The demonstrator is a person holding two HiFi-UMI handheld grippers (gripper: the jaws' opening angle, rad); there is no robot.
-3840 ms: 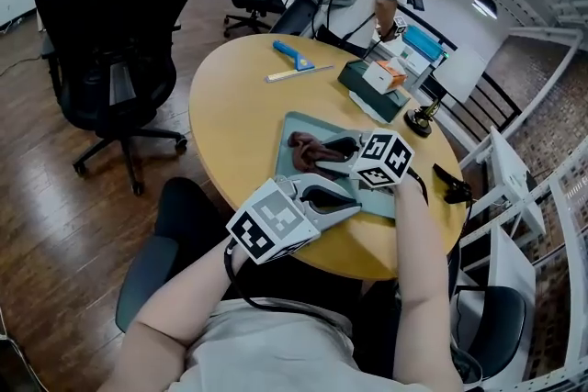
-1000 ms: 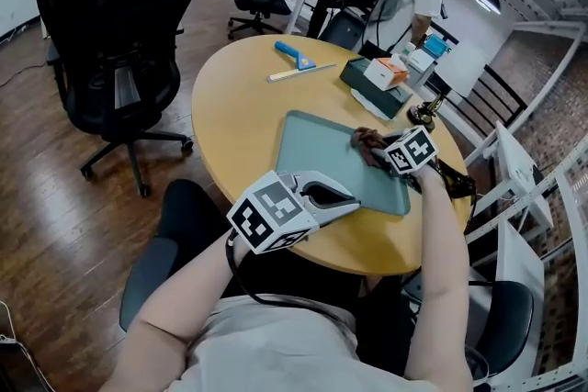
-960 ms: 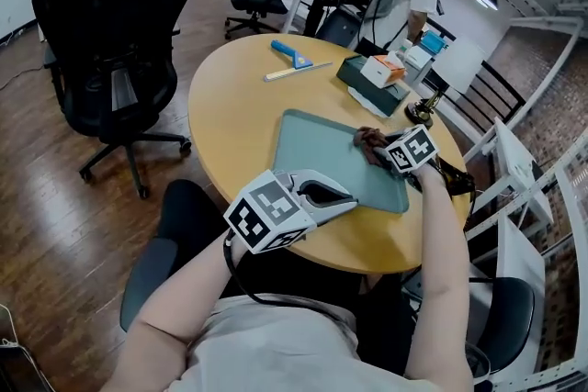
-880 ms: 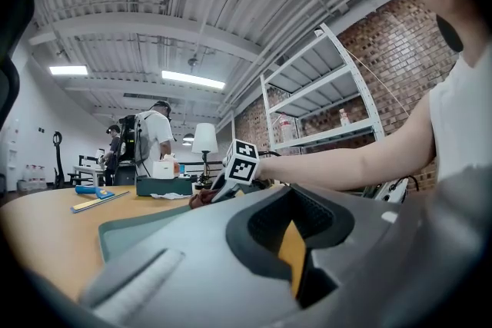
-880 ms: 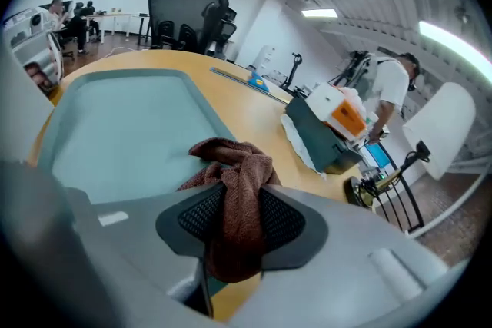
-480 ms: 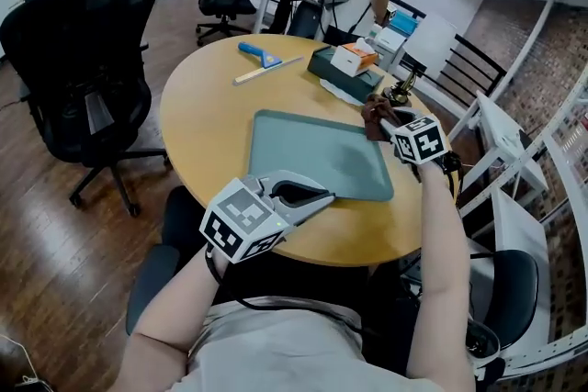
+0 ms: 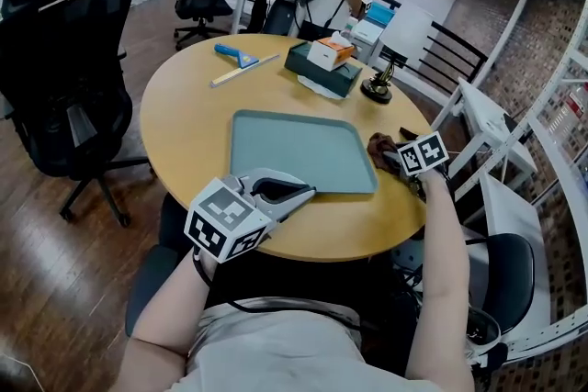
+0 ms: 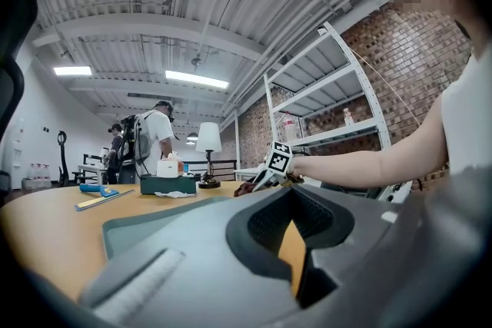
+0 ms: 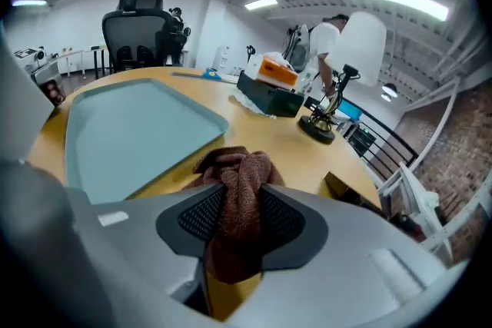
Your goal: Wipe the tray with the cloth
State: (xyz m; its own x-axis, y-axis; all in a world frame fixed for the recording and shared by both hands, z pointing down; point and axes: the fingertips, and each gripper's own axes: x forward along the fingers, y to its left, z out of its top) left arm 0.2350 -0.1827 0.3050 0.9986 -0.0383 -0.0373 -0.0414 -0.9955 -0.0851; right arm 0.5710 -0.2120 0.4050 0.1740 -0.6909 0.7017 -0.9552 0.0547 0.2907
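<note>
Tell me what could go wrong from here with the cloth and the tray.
The cloth, pinched in the right gripper, is beside the tray, close to the table rim; if released, it might fall off. The left gripper, shut, seems only to touch the tray's near edge, so the tray may slide during wiping.

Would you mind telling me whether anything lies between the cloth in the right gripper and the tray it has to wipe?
Nothing visible does. The cloth, clamped in the right gripper, is just beyond the tray's rim, with only bare table between them.
</note>
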